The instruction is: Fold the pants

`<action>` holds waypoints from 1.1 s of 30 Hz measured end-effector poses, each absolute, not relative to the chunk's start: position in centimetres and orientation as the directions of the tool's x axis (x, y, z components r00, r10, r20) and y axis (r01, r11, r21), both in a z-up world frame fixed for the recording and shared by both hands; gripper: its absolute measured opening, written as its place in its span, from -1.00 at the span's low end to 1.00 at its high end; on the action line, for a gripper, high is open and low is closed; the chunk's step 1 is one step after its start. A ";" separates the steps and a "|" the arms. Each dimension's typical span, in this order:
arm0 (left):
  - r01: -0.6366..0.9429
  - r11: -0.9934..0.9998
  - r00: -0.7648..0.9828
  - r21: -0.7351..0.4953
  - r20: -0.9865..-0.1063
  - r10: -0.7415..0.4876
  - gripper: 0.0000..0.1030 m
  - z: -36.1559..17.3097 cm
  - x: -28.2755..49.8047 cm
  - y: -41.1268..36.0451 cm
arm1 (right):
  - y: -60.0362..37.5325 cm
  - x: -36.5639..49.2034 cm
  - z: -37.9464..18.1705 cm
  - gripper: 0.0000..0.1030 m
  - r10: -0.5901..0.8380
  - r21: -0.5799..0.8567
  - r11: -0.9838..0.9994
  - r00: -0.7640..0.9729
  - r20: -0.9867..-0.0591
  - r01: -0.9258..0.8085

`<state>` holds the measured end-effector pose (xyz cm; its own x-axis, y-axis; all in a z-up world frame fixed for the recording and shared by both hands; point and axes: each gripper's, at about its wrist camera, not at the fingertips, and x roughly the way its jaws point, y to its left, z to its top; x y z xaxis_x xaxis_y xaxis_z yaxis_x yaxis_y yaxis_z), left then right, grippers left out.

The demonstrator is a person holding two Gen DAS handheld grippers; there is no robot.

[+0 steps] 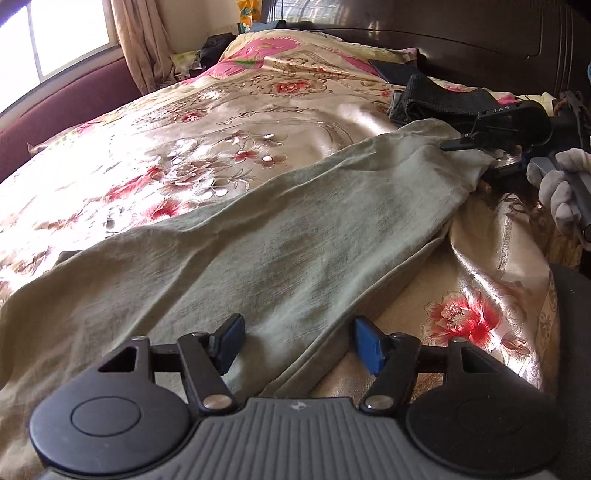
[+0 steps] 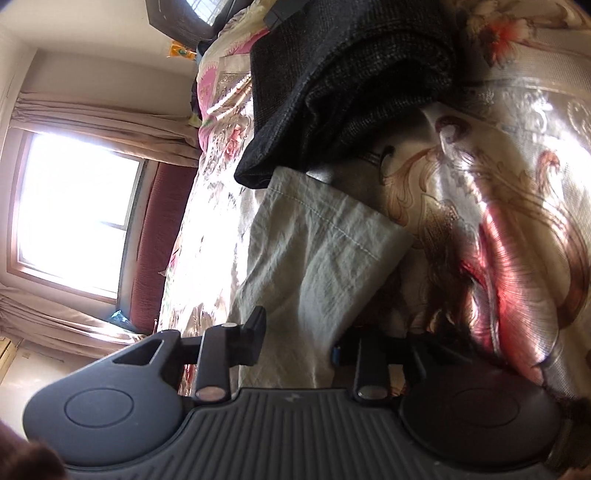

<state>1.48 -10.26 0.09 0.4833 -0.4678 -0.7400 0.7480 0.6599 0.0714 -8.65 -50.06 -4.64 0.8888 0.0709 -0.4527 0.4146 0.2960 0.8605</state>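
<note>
Grey-green pants point(image 1: 258, 240) lie stretched across a floral satin bedspread point(image 1: 221, 122), one leg running up to the right. My left gripper point(image 1: 299, 345) is open just above the pants' near edge, with a blue pad on either side of the cloth and nothing pinched. A gloved hand point(image 1: 561, 192) holds my right gripper point(image 1: 465, 142) at the leg's far hem. In the right wrist view, which is rolled on its side, the stitched hem end of the pants point(image 2: 317, 251) passes between the fingers of my right gripper point(image 2: 299, 343). The jaws stand apart and the pads are not pressed on the cloth.
A folded dark garment point(image 1: 436, 96) point(image 2: 351, 74) lies just beyond the hem. A dark flat object point(image 1: 391, 70) rests near the dark wooden headboard point(image 1: 480, 44). A window point(image 1: 55, 33) with curtains and a maroon padded wall sit far left.
</note>
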 end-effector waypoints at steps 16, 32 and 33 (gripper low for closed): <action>0.740 0.669 0.479 0.072 -0.755 -0.448 0.58 0.2 1.2 -9.5 | -50.8 -7.5 -5.1 -0.69 0.050 0.859 0.255 0.881 -0.471 0.444; 0.805 0.589 0.403 0.071 -0.794 -0.456 0.57 1.6 -2.8 -9.3 | -51.6 -7.9 -5.8 -0.92 0.025 0.893 0.167 0.904 -0.427 0.417; 0.813 0.577 0.402 0.079 -0.793 -0.457 0.57 2.0 -3.0 -9.0 | -51.4 -7.8 -5.6 -0.90 0.030 0.886 0.187 0.899 -0.437 0.425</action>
<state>-3.03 -8.97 2.00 0.4020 -0.4574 -0.7932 0.8128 0.5771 0.0792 -7.77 -51.44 -5.56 0.8989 0.0297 -0.4372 0.4247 0.1868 0.8858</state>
